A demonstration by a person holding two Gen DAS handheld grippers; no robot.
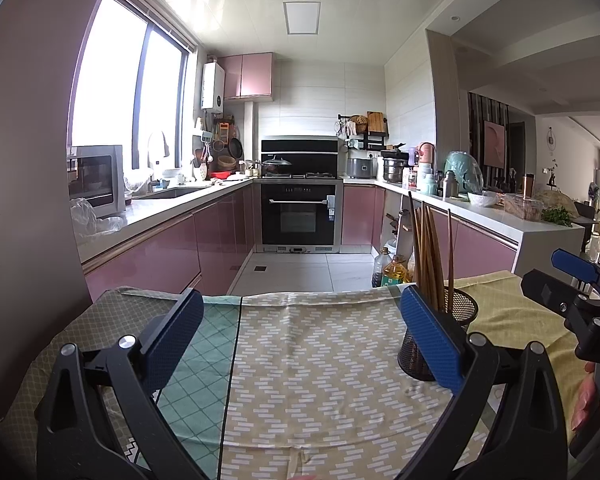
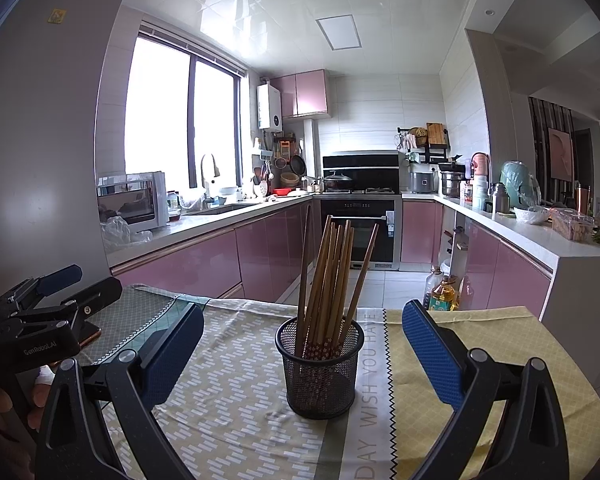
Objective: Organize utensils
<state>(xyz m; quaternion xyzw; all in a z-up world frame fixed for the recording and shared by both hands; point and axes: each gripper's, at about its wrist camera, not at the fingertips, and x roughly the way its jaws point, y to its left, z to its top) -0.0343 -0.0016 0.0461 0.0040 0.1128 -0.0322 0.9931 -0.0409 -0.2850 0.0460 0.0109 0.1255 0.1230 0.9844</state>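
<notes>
Chopsticks [image 2: 328, 276], a bundle of brown wooden sticks, stand nearly upright in a black wire-mesh cylindrical holder [image 2: 320, 372] on the cloth-covered table [image 2: 236, 392], with their tips fanning slightly and 1 stick leaning off to each side. From the right wrist view the holder sits straight ahead, centred between the 2 blue pads, so the right gripper [image 2: 302, 350] is the nearer and better lined up; its jaws are spread wide and hold nothing. From the left wrist view the same holder lies off to the right, partly hidden behind the right-hand pad, so the left gripper [image 1: 302, 334] would have to swing across; its jaws are also released and empty. The sticks' long axis runs vertically, so a grasp would probably need the jaws to close across the shafts above the rim. No loose utensils show on the cloth.
</notes>
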